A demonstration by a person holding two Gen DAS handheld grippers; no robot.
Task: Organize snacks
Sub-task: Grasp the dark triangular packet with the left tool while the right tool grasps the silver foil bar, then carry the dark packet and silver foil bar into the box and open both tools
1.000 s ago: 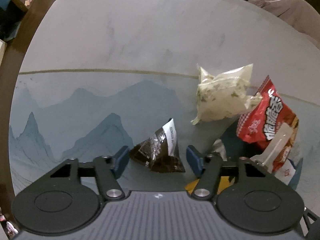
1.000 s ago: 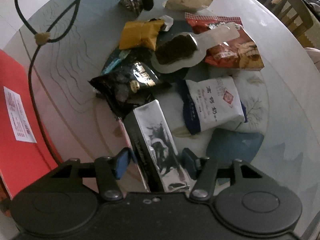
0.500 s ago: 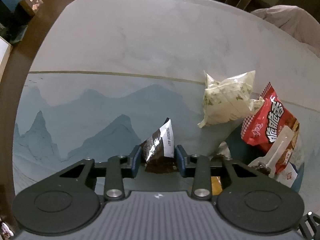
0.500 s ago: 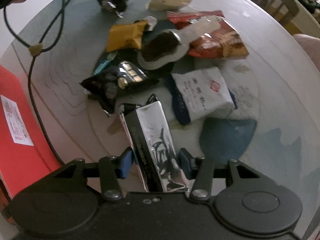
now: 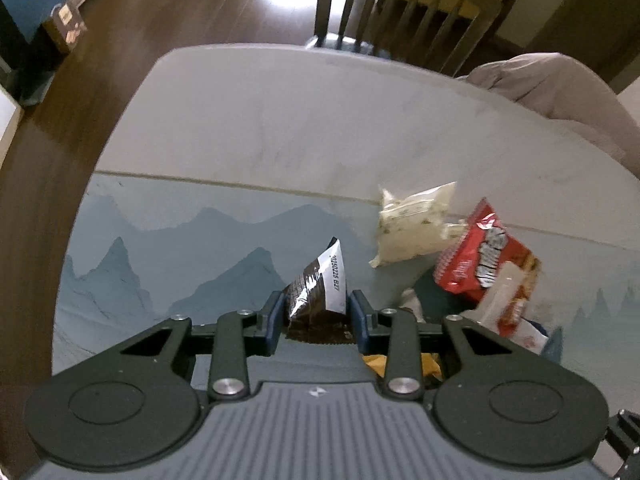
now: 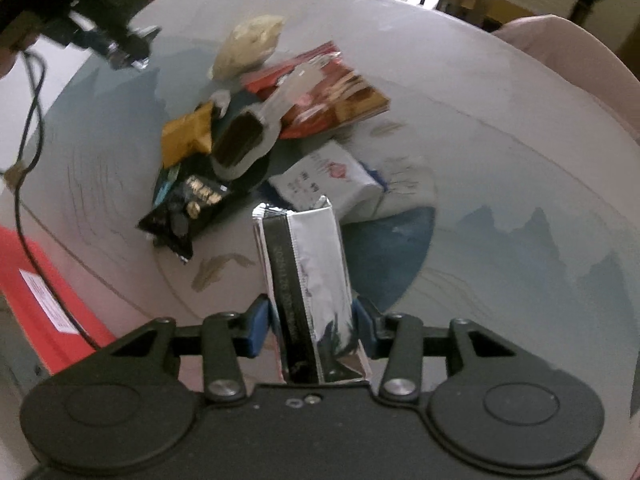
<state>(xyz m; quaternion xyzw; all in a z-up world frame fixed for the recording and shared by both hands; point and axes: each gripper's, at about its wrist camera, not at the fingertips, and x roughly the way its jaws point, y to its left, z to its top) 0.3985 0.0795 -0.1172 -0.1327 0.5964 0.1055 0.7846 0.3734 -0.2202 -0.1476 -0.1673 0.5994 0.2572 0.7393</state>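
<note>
My left gripper [image 5: 316,320] is shut on a small brown triangular packet [image 5: 320,288] with a white date strip, lifted above the round table [image 5: 280,128]. My right gripper [image 6: 312,328] holds a long silver and black packet [image 6: 308,264] upright between its blue pads, and its jaws are closing on it. In the right wrist view the left gripper [image 6: 120,44] shows blurred at the top left. The snack pile lies ahead: a pale bag [image 6: 248,46], a red bag [image 6: 328,96], a white packet [image 6: 332,176], a black packet [image 6: 188,208] and a yellow packet [image 6: 188,136].
A clear pouch with dark filling [image 6: 244,144] lies on the pile. A red box [image 6: 36,288] and a black cable [image 6: 24,160] are at the left edge. Wooden chairs [image 5: 400,8] stand behind the table. The pale bag [image 5: 412,228] and red bag [image 5: 484,264] lie right of the left gripper.
Both grippers closed on their packets and rose from the table. The brown packet and the silver packet now hang lifted. The right gripper also rolled, so the pile sits more to the left.
</note>
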